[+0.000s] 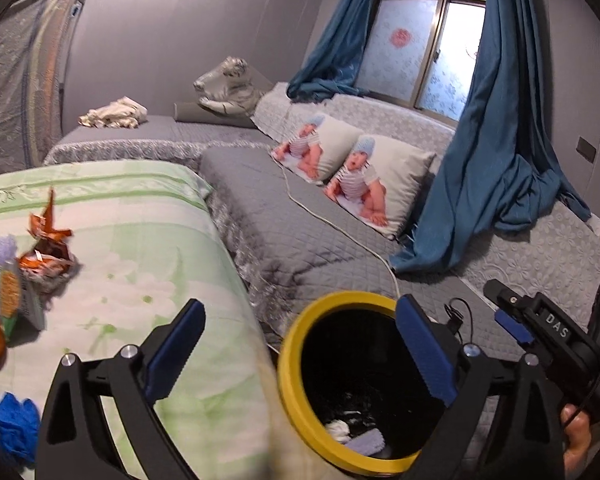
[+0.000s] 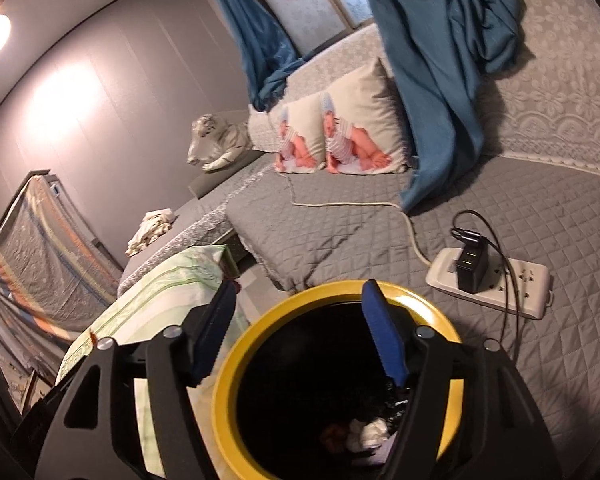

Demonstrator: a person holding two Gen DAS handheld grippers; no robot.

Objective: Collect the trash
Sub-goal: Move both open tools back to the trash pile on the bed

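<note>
- Room: grey quilted bed (image 1: 300, 216), blue curtains (image 1: 496, 140), green sheet (image 1: 140, 240).
- Yellow-rimmed bin (image 1: 288, 368) beside the sheet; some trash already inside.
- Remaining wrappers (image 1: 46, 256) lie on the sheet, left of the bin.
- Left gripper (image 1: 300, 344), right gripper (image 2: 296, 332): both released, holding nothing.
- Advice: pinch each wrapper's bulk and release it directly over the bin.

Left of frame, the green floral-sheeted bed (image 1: 148, 240) carries orange snack wrappers (image 1: 48, 248), a purple packet (image 1: 2, 276), and seemingly crumpled blue gloves (image 1: 12, 424).
</note>
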